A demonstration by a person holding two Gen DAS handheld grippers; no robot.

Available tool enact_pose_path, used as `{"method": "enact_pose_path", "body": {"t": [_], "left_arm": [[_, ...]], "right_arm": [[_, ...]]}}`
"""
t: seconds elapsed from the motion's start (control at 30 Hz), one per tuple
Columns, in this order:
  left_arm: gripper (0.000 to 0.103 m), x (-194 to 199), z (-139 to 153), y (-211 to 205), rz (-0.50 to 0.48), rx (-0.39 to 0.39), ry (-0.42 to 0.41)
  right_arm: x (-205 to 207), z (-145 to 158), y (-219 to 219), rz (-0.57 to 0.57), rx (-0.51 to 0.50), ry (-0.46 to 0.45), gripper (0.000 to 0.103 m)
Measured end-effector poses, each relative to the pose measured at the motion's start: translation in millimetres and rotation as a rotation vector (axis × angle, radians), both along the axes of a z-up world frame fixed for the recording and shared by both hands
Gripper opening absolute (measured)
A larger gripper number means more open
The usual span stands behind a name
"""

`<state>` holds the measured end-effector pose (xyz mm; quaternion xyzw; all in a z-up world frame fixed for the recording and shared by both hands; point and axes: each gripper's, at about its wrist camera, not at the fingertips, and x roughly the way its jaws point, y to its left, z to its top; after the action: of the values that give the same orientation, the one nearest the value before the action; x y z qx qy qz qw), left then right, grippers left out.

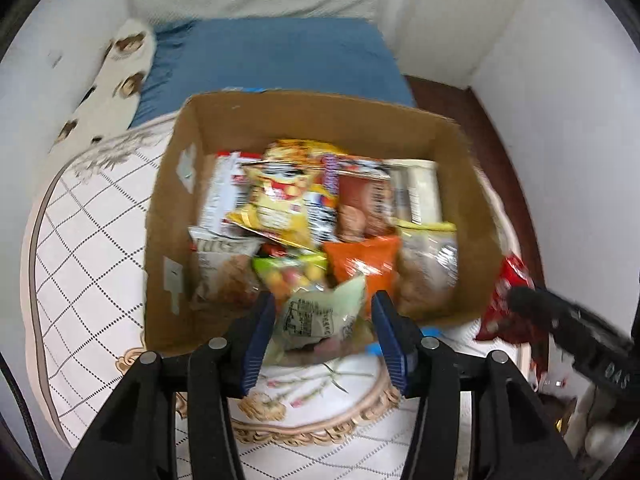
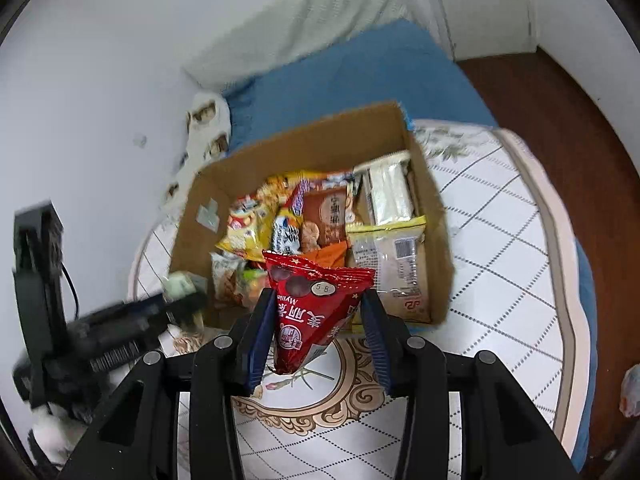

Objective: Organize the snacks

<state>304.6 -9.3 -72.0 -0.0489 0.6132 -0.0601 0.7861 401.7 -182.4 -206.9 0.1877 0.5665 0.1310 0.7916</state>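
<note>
A cardboard box full of snack packets stands on a round patterned cushion on a bed. My left gripper is shut on a pale green snack packet and holds it over the box's near edge. My right gripper is shut on a red snack packet, just in front of the box's near wall. Each gripper shows in the other's view: the right one at the box's right side, the left one at its left.
Inside the box lie a yellow packet, an orange packet, a brown biscuit packet and clear wrapped cakes. The white quilted cushion lies around the box. A blue sheet, white walls and a brown floor surround it.
</note>
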Motion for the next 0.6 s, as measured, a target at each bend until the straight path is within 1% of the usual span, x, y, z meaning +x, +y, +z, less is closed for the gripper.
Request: {"method": "enact_pose_path", "body": {"t": [0.03,0.07,0.1,0.13,0.17,0.2,0.23,0.33,0.4,0.47,0.6], "left_arm": [[0.05,7,-8,0,0.009,-0.002,0.015],[0.051,13,-16,1,0.025,-0.001,0.034],[0.056,20,-22,7,0.04,-0.013,0.05],[0.066,22,-26,8,0.044,-0.028,0.058],[0.072,25,-35,8,0.049,-0.024,0.067],[0.086,24,-38,6,0.047,-0.012,0.068],[0.094,22,-40,8,0.041,-0.003,0.065],[0.099,21,-47,5,0.029,0.043,0.062],[0.099,20,-55,5,0.03,0.048,0.075],[0.099,19,-59,4,0.029,0.049,0.082],[0.099,16,-58,5,0.038,0.066,0.053]], "right_arm": [[7,-7,-1,-0.005,0.011,0.024,0.061],[13,-13,-1,-0.008,0.007,0.044,0.068],[17,-18,-2,-0.015,-0.009,0.062,0.082],[19,-23,-1,-0.017,-0.021,0.074,0.089],[22,-26,0,-0.012,-0.031,0.081,0.091],[25,-30,2,-0.007,-0.059,0.089,0.094],[26,-33,4,-0.002,-0.097,0.094,0.097],[29,-41,11,0.016,-0.208,0.105,0.099],[30,-45,16,0.026,-0.265,0.105,0.099],[31,-49,16,0.021,-0.29,0.101,0.1],[32,-49,19,0.019,-0.348,0.084,0.1]]}}
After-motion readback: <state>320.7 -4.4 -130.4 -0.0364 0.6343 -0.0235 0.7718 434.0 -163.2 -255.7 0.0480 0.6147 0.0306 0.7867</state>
